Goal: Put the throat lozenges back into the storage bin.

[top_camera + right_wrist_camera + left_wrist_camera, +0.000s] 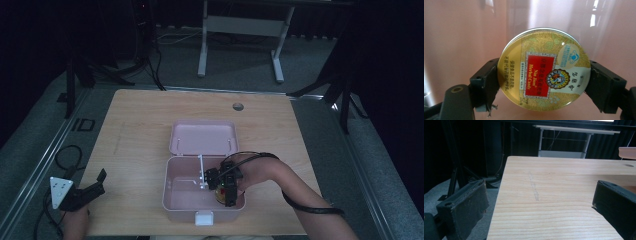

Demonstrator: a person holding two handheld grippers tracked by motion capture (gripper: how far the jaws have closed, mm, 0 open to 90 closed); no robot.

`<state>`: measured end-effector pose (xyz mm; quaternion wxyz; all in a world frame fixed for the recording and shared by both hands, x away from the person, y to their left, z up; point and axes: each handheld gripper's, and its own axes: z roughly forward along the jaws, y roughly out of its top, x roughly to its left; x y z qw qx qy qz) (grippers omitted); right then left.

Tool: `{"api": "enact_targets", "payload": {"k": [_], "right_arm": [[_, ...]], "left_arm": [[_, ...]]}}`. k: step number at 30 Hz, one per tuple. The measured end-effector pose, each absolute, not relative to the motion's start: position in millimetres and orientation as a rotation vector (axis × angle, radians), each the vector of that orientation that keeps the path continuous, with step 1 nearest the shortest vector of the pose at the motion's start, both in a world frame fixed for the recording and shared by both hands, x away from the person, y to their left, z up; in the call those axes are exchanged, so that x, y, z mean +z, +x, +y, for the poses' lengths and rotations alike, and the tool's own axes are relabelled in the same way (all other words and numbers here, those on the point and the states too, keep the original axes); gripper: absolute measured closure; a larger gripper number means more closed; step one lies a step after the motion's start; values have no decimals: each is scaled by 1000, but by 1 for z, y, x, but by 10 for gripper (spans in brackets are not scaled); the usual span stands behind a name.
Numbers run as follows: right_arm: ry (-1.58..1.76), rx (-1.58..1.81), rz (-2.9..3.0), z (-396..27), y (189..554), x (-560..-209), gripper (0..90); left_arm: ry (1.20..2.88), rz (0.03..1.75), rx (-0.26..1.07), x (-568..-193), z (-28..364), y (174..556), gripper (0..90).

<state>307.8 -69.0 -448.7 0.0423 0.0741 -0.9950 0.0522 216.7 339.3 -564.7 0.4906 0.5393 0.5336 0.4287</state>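
1. Risk: the round candy tin (544, 68), pinched only at its rim by the right gripper (226, 186), may twist out or tip on edge against the wall of the pink box (172, 197) on release.
2. Tin: gold lid, red label; inside the box's near right part.
3. Left gripper (539, 205): wide open, empty, over the table (564, 195).

A round gold candy tin (544, 68) with a red label, lid shut, sits low inside the open pink box (175, 200).
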Motion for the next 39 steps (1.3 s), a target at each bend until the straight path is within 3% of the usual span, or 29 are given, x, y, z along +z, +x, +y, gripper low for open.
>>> {"api": "enact_targets", "payload": {"k": [23, 39], "right_arm": [[216, 277, -3036, -64, 311, -491, 195], [212, 262, -3007, -65, 310, -489, 165]], "left_arm": [[1314, 1292, 1043, -565, 339, 217, 4], [1313, 1291, 1043, -565, 339, 217, 4]]}}
